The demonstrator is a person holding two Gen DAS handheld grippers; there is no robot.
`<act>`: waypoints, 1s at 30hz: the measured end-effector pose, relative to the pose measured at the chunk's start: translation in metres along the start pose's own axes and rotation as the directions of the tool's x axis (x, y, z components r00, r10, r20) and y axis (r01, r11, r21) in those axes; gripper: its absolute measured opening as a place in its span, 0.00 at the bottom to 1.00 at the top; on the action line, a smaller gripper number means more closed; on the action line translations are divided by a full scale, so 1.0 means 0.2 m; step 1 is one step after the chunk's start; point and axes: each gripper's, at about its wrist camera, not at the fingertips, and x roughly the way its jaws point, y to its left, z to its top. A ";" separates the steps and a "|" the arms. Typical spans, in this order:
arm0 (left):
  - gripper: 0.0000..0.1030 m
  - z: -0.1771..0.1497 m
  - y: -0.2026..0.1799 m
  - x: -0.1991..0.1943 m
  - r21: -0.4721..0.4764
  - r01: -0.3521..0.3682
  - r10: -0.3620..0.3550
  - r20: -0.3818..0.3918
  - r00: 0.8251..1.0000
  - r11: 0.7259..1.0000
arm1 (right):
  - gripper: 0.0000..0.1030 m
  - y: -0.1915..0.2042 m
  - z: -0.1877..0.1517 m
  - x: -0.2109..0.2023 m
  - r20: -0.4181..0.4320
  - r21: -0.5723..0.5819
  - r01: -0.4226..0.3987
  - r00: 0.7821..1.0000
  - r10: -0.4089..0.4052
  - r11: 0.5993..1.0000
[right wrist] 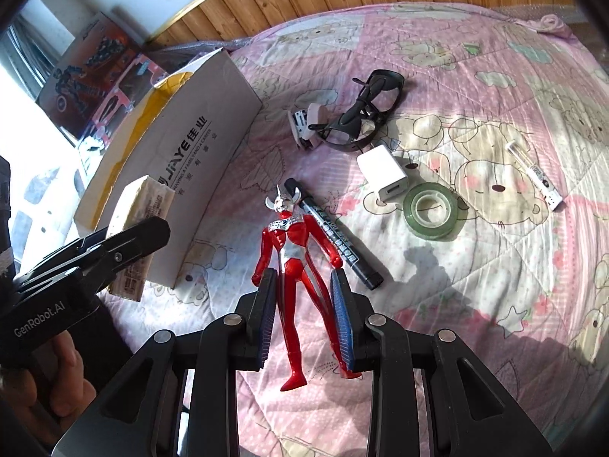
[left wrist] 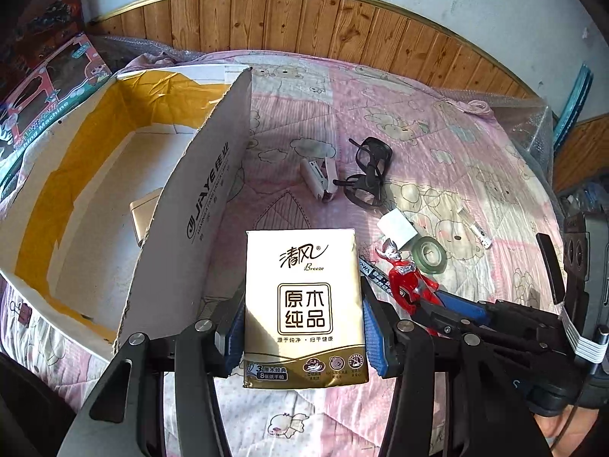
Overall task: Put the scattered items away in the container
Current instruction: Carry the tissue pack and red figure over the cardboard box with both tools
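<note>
cardboard box: one gold pack inside | left gripper: clamps tissue pack | right gripper: straddles figure, parted

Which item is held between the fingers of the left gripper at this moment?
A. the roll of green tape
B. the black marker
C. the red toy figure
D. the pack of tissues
D: in the left wrist view the left gripper is closed on the gold and white pack of tissues, its blue pads pressing on both sides, beside the cardboard box and not yet inside it.
</note>
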 end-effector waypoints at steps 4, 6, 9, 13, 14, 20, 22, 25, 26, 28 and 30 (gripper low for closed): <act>0.51 -0.03 0.01 -0.06 -0.002 0.019 -0.019 0.012 1.000 1.000 | 0.29 0.04 -0.04 -0.05 0.019 -0.004 0.019 1.000 -0.018 1.000; 0.51 -0.05 0.02 -0.09 -0.004 0.030 -0.030 0.017 0.999 1.000 | 0.29 0.06 -0.05 -0.08 0.027 -0.004 0.022 0.999 -0.021 1.000; 0.51 -0.07 0.04 -0.13 -0.006 0.046 -0.046 0.026 0.999 0.999 | 0.29 0.09 -0.08 -0.11 0.035 0.005 0.018 0.999 -0.018 1.000; 0.51 -0.09 0.07 -0.18 -0.014 0.063 -0.062 0.039 0.997 0.998 | 0.29 0.14 -0.11 -0.14 0.039 0.000 0.019 0.999 -0.019 1.000; 0.51 -0.09 0.08 -0.19 -0.016 0.066 -0.065 0.043 0.997 0.998 | 0.29 0.16 -0.12 -0.14 0.040 -0.003 0.020 0.999 -0.020 1.000; 0.51 -0.12 0.14 -0.25 -0.034 0.080 -0.078 0.057 0.995 0.996 | 0.29 0.26 -0.15 -0.16 0.039 -0.027 0.017 0.999 -0.016 0.999; 0.51 -0.14 0.17 -0.26 -0.040 0.083 -0.080 0.061 0.995 0.996 | 0.29 0.30 -0.16 -0.17 0.038 -0.036 0.016 0.999 -0.014 0.999; 0.51 -0.15 0.21 -0.28 -0.053 0.091 -0.087 0.067 0.994 0.995 | 0.29 0.35 -0.16 -0.18 0.041 -0.051 0.015 0.999 -0.013 0.999; 0.51 -0.15 0.22 -0.29 -0.056 0.093 -0.089 0.069 0.994 0.994 | 0.29 0.37 -0.16 -0.18 0.043 -0.056 0.014 0.999 -0.011 0.998; 0.51 -0.16 0.25 -0.30 -0.066 0.099 -0.094 0.074 0.993 0.993 | 0.29 0.41 -0.16 -0.19 0.046 -0.069 0.013 0.999 -0.010 0.998; 0.51 -0.16 0.27 -0.32 -0.072 0.103 -0.098 0.080 0.992 0.992 | 0.29 0.44 -0.16 -0.20 0.048 -0.080 0.013 0.999 -0.009 0.997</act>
